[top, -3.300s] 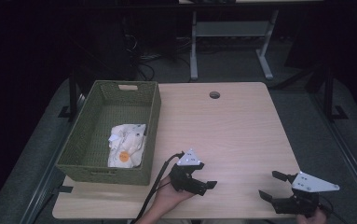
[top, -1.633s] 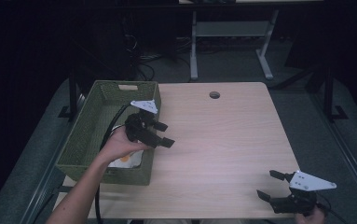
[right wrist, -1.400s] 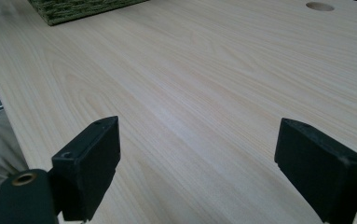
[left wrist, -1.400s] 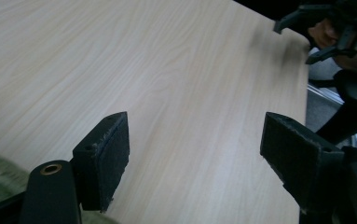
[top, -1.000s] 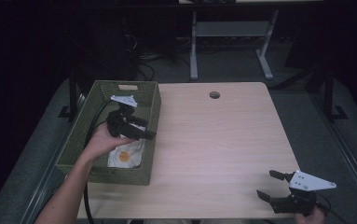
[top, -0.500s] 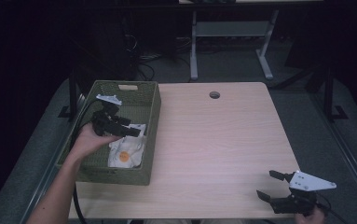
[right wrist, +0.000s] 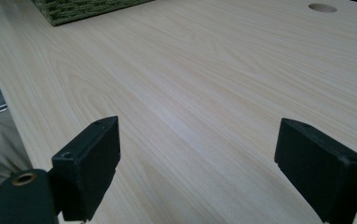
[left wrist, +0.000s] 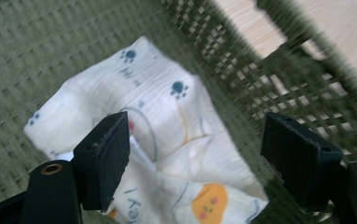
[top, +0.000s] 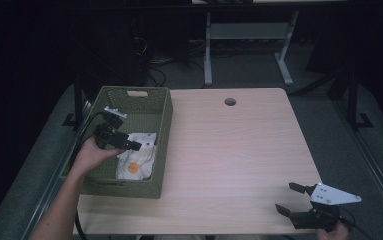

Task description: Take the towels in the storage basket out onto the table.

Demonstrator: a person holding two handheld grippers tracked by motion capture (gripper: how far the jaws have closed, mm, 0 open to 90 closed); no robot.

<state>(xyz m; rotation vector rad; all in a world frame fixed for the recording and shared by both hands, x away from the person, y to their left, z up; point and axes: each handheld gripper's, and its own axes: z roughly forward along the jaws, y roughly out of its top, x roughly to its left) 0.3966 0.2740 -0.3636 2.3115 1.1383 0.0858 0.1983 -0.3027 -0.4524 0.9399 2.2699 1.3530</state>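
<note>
Early in the job, by the look of it: fetching the cloth out of the basket. Nothing lifted yet. Cloth lying crumpled on the basket floor, cream with blue paw prints and an orange patch, close to the wall on the tabletop side.

Left hand-held gripper reaching down into the basket from its left rim, jaws spread wide. From the left gripper view, cloth seen between and beyond the two black jaws, near but not pinched; hard to tell whether either pad touches the fabric. View slightly blurred.

Right hand-held gripper low over the near right corner of the tabletop, well apart from the basket, jaws wide apart and holding nothing. In the right gripper view, bare wood ahead, basket corner far off.

Left to do, judged from this: lowering onto a fold, closing on it, lifting the cloth clear of the rim and setting it on the tabletop, probably for the right side to join in.
</note>
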